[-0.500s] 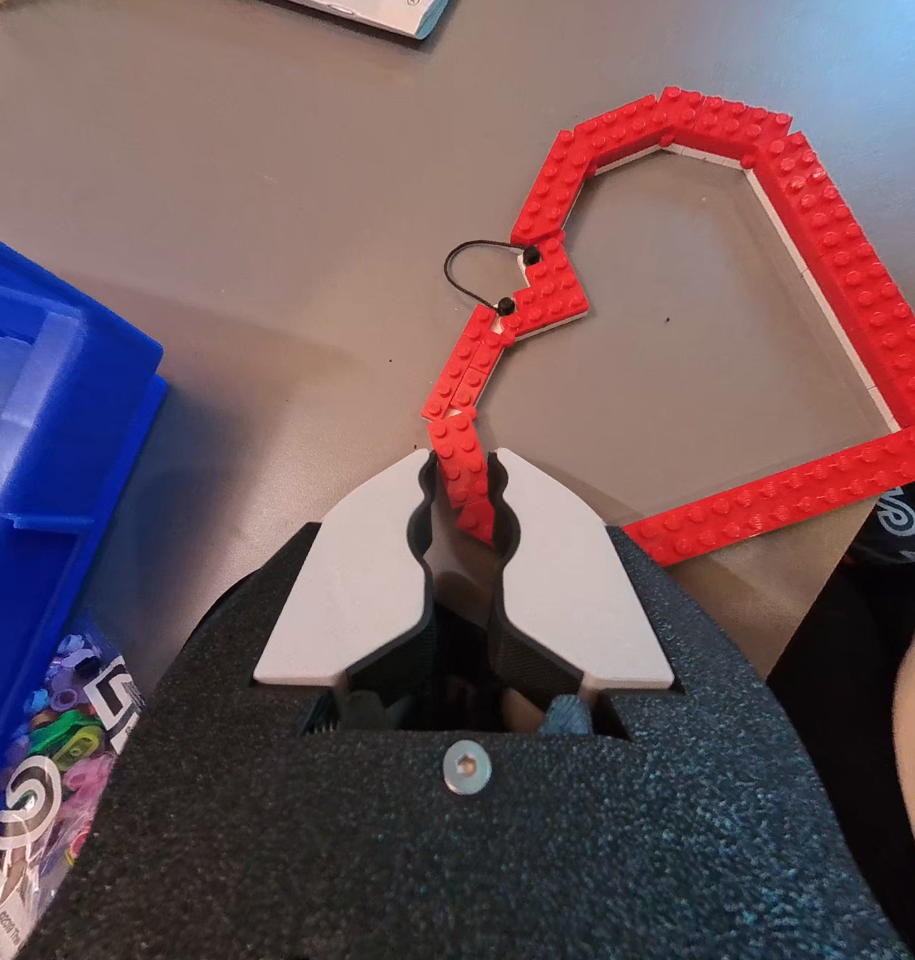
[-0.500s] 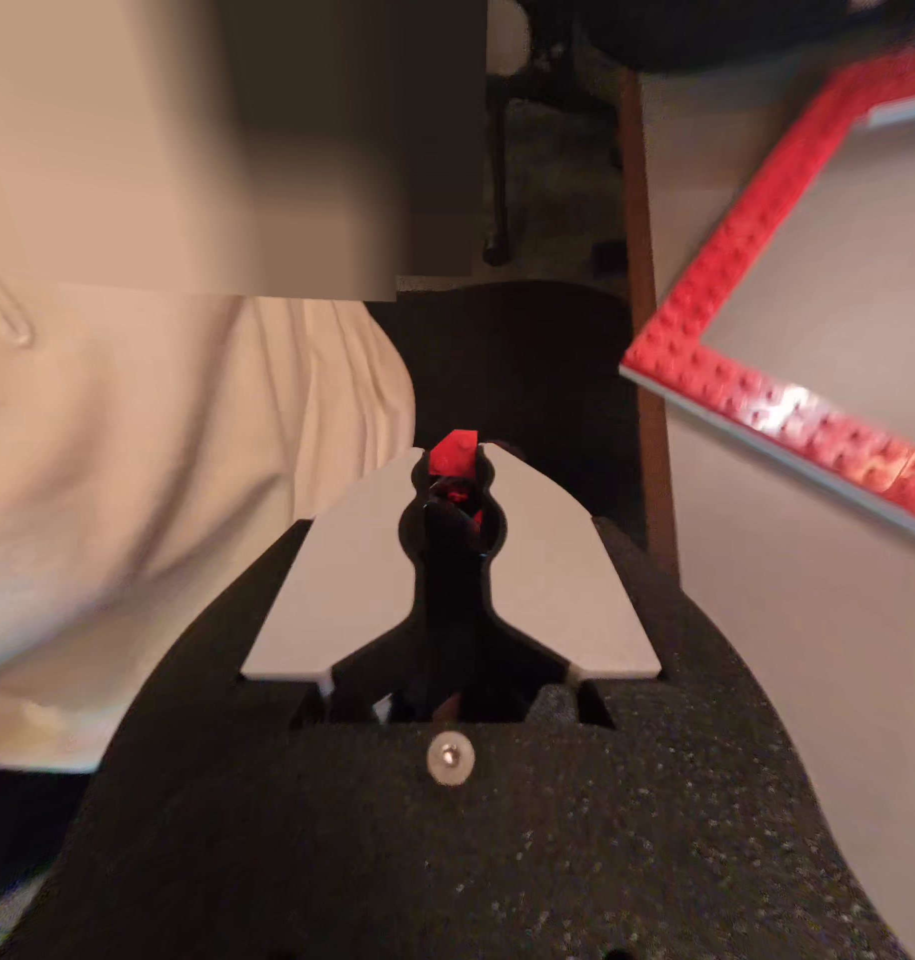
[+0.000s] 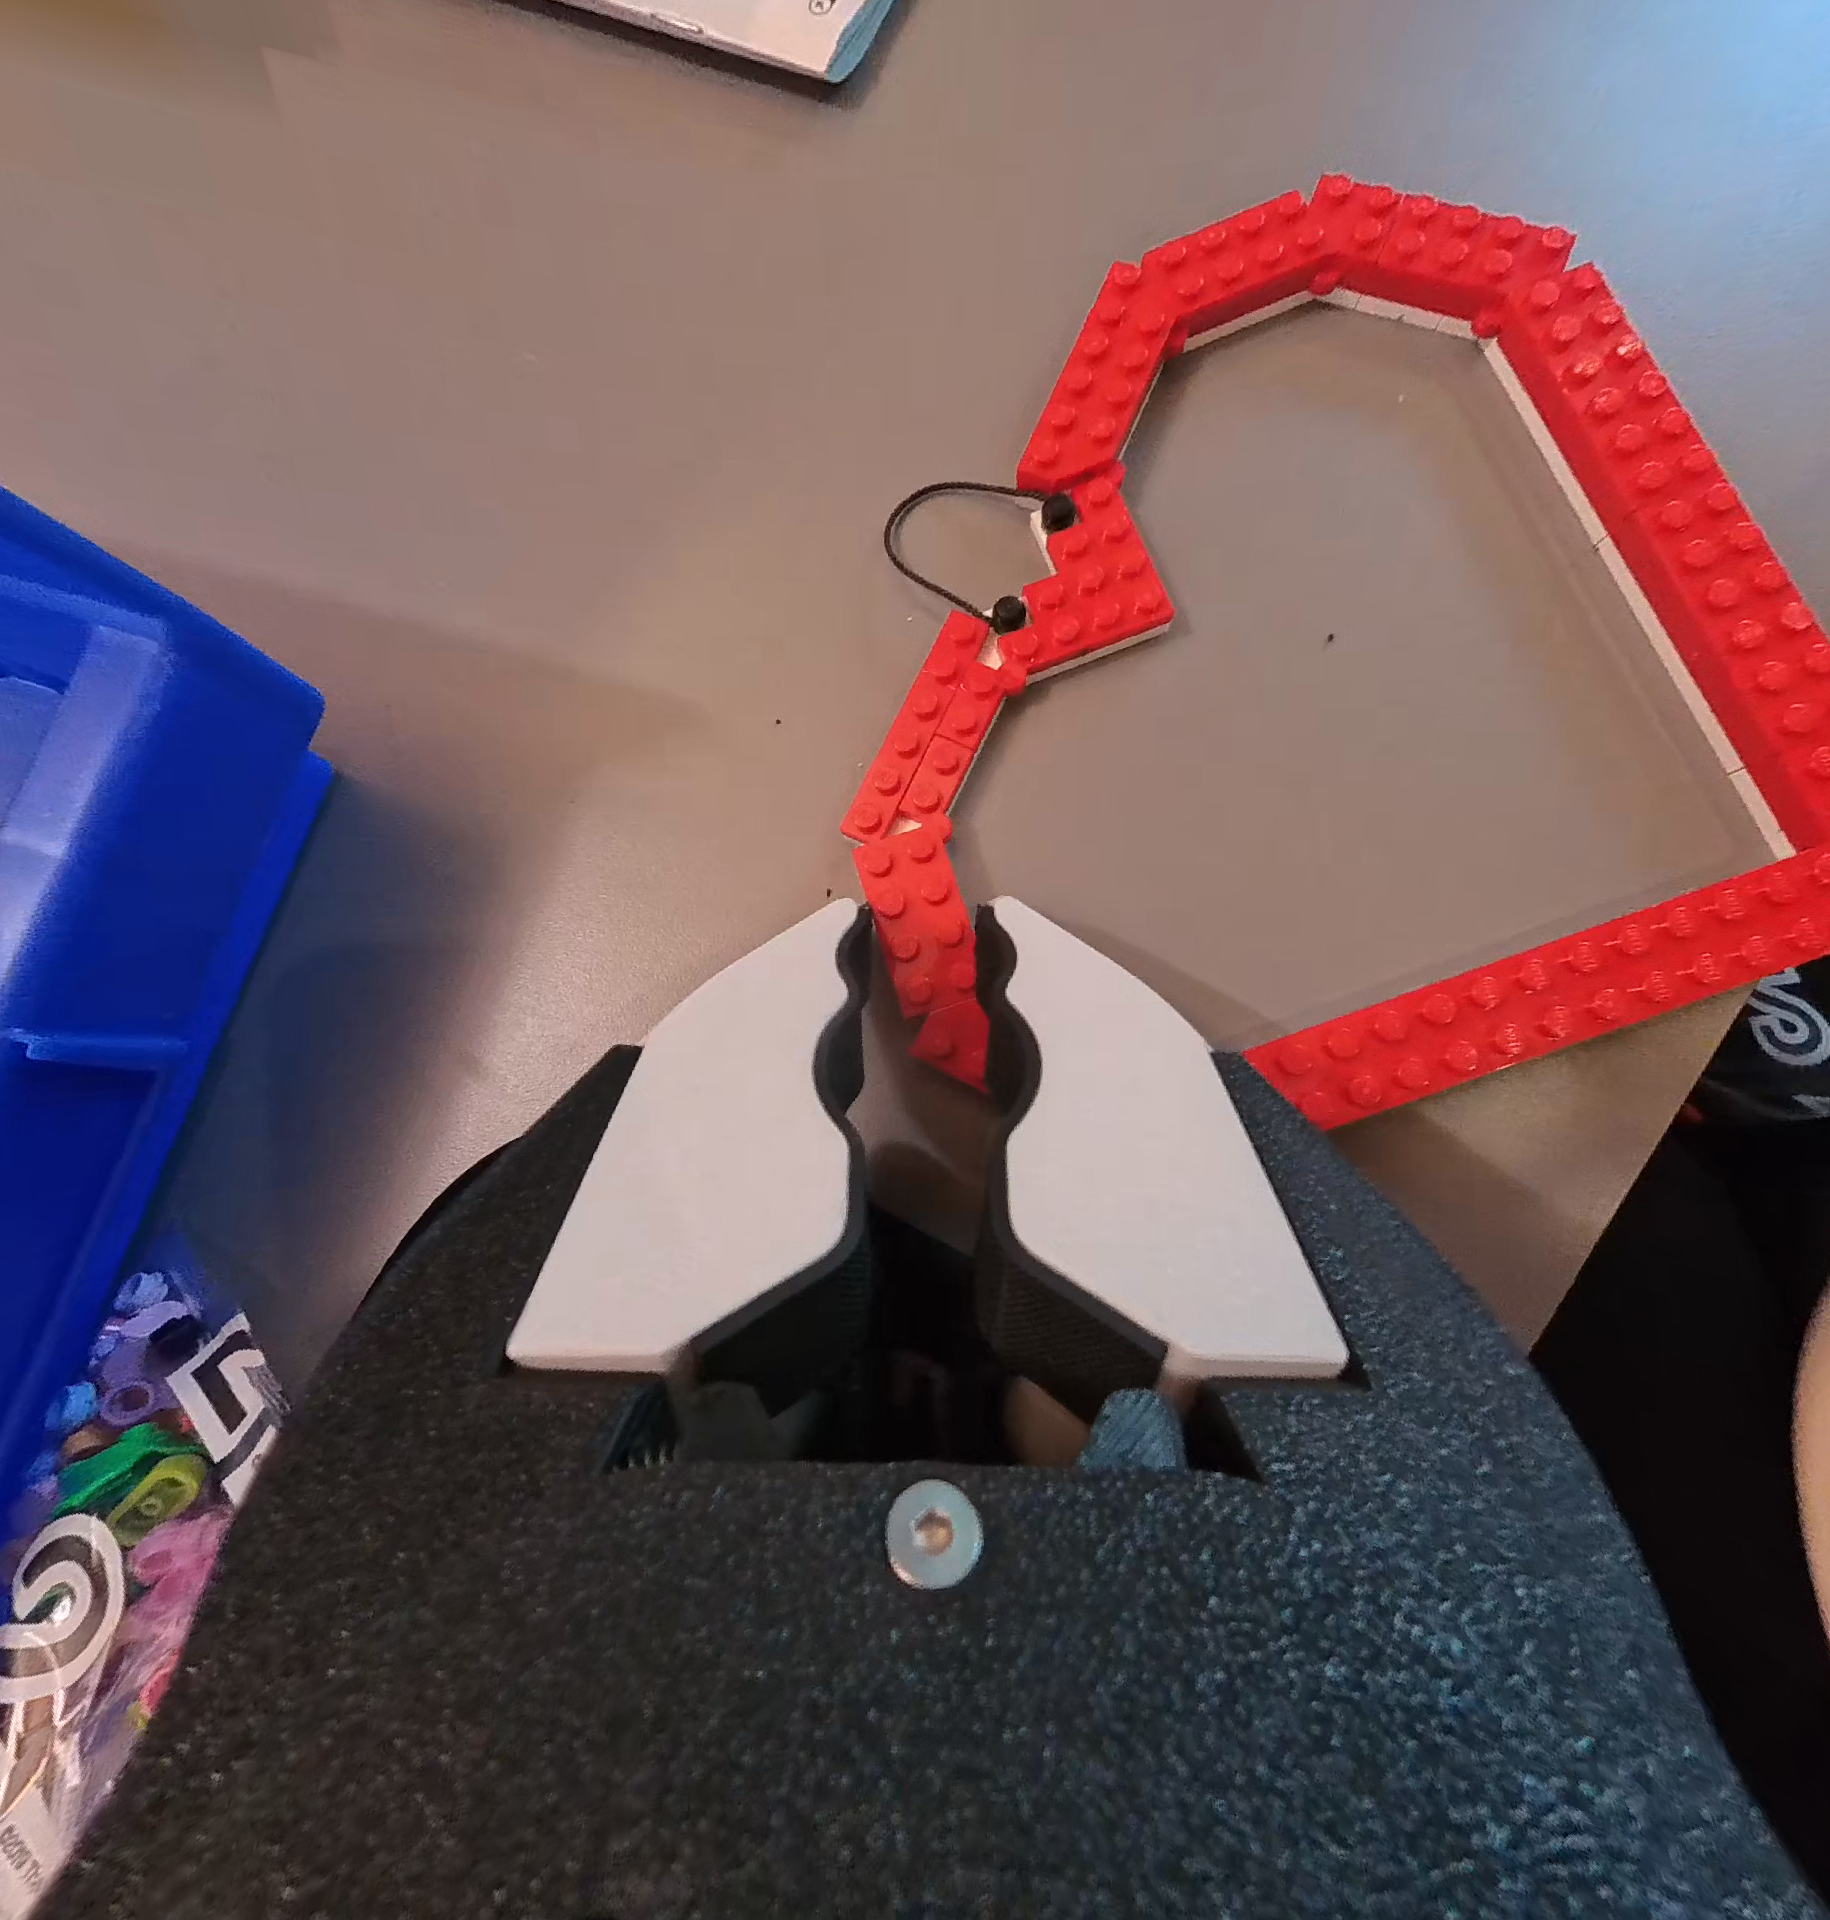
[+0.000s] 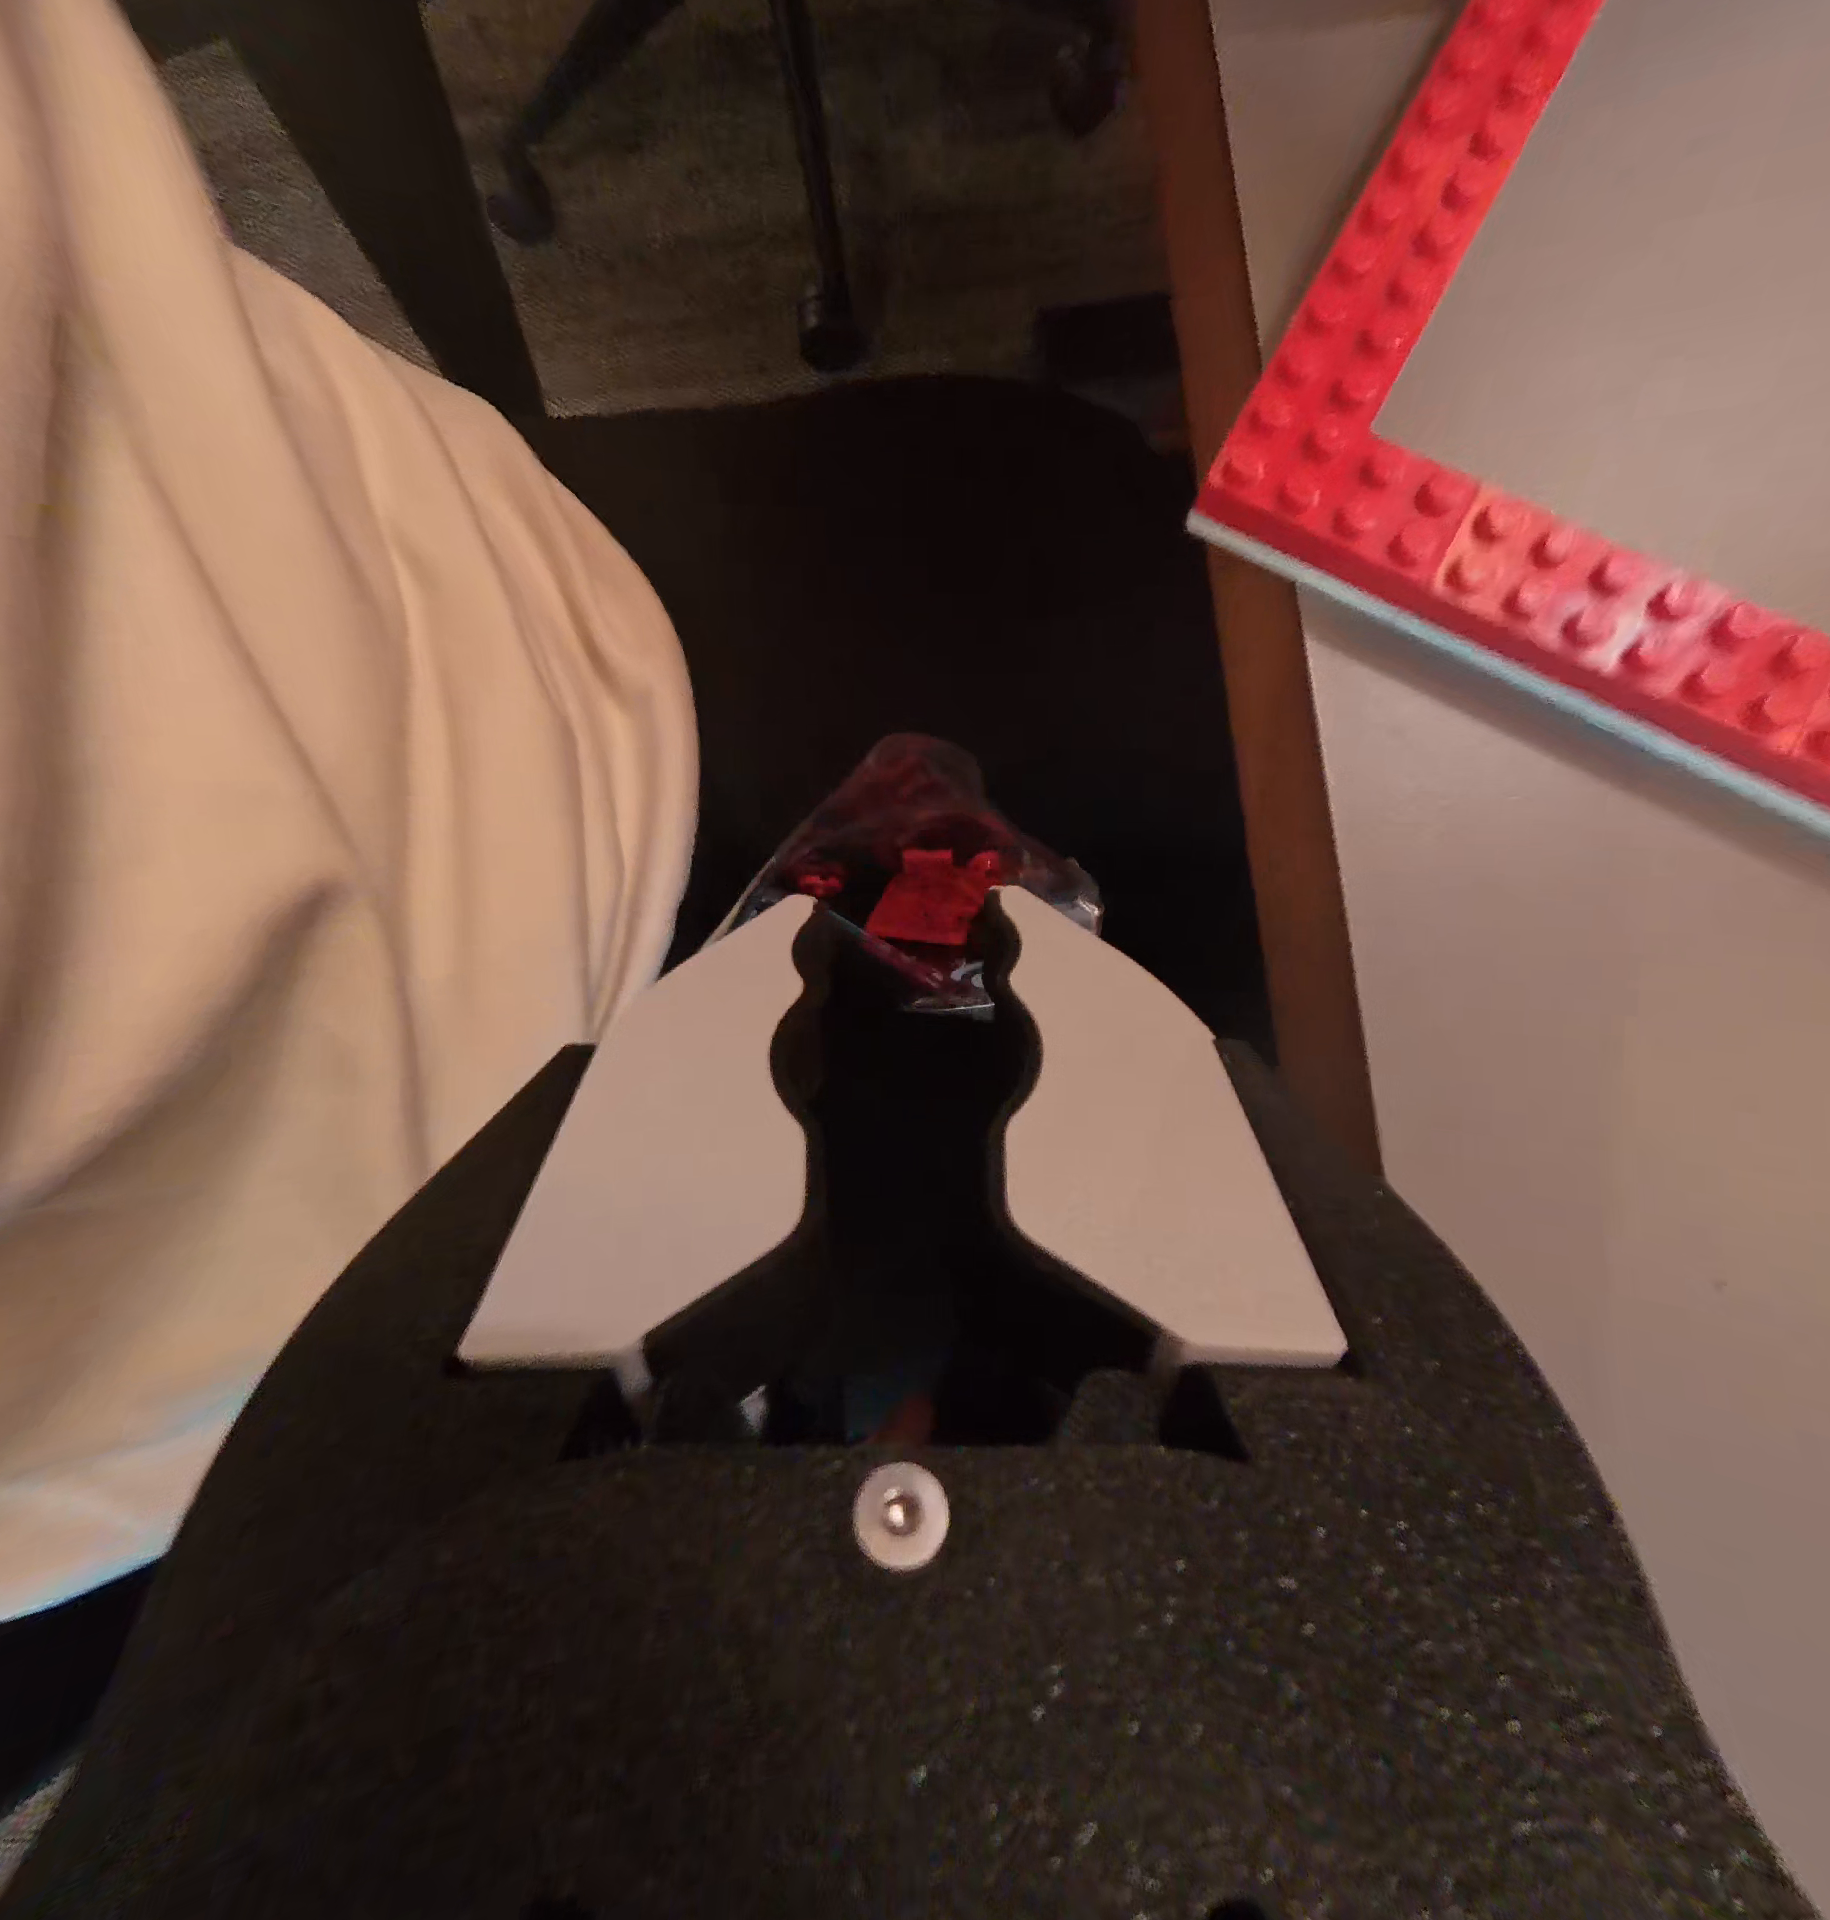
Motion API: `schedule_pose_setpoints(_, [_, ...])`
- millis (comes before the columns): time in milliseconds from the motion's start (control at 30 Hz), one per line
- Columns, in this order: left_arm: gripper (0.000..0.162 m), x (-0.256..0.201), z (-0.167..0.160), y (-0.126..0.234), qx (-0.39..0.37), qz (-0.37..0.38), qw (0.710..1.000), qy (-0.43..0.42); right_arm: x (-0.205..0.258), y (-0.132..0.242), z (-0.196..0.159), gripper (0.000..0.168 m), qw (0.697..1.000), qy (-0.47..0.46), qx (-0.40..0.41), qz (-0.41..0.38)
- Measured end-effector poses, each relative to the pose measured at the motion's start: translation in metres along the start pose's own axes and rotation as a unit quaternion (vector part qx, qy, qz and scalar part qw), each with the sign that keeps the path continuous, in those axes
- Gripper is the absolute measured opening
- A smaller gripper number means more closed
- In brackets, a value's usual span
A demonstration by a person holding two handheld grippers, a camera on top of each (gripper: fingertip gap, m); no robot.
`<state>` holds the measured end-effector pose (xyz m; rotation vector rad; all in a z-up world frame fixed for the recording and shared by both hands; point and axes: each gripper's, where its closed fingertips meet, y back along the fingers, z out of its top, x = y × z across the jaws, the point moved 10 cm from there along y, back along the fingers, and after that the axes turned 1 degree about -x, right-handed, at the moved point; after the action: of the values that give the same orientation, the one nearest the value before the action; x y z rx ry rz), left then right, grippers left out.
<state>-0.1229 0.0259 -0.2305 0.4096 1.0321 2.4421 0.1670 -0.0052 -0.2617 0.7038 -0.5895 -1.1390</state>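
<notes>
1. Red studded bricks form the heart-shaped frame [image 3: 1513, 623], our landmark, lying flat on the grey surface [image 3: 475, 416]. Its outline is unclosed on the side toward the left gripper [image 3: 926, 914].

2. We see the loose tail of the frame, a short red plate strip [image 3: 926, 935], running from the frame's notch straight down between the left gripper's fingers [image 3: 745, 1091]. The strip's long axis lies nearly along those fingers. They stand narrowly apart around it; whether they press its edges we cannot tell.

3. A black cord loop [image 3: 932, 540] hangs off the frame's notch, on the side away from the frame's hollow.

4. A blue bin [image 3: 90, 883] sits well apart from the frame, beyond the left gripper, with a clear bag of coloured small parts [image 3: 111, 1507] against it. A booklet corner [image 3: 765, 31] lies far past the frame.

5. In the right wrist view the right gripper [image 4: 906, 909] is off the surface's edge, away from the frame's corner [image 4: 1410, 468], and points toward the dark space below. Its fingers [image 4: 682, 1143] close at the tips on a small red brick [image 4: 921, 904], with a crinkled clear bag of red pieces [image 4: 890, 800] just behind it.

6. A person's pale sleeve [image 4: 215, 727] fills the side of that view farthest from the frame.

7. We judge the left gripper nearer the frame's open end; the right carries its brick well apart from it.
</notes>
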Motion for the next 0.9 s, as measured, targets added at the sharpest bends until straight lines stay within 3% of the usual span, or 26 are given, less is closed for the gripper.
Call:
schedule_pose_setpoints(100, [0.02, 0.001, -0.001, 0.006, 0.014, -0.006, 1.0, -0.005, -0.006, 0.024, 0.029, 0.028, 0.997, 0.057, -0.049, 0.005])
schedule_pose_setpoints(233, [0.021, 0.002, -0.002, 0.025, 0.028, -0.017, 0.999, 0.003, -0.048, 0.045, 0.088, 0.026, 0.98, 0.17, -0.1, -0.021])
schedule_pose_setpoints(300, [0.022, 0.001, -0.003, 0.034, 0.034, -0.022, 0.999, 0.0, -0.081, 0.033, 0.114, 0.025, 0.971, 0.218, -0.092, -0.014])
schedule_pose_setpoints(500, [0.027, -0.008, -0.008, 0.035, 0.082, -0.036, 0.996, -0.02, -0.165, -0.046, 0.168, 0.025, 0.954, 0.275, -0.032, 0.117])
schedule_pose_setpoints(700, [0.027, -0.007, -0.011, 0.038, 0.081, -0.053, 0.995, -0.022, -0.186, -0.088, 0.176, 0.029, 0.926, 0.307, 0.052, 0.211])
schedule_pose_setpoints(800, [0.027, -0.003, -0.007, 0.036, 0.059, -0.029, 0.998, -0.011, -0.193, -0.083, 0.172, 0.023, 0.94, 0.29, 0.057, 0.168])
schedule_pose_setpoints(900, [0.03, -0.002, 0.003, 0.027, 0.011, 0.006, 1.0, 0.01, -0.2, -0.069, 0.159, 0.018, 0.972, 0.198, 0.084, 0.095])
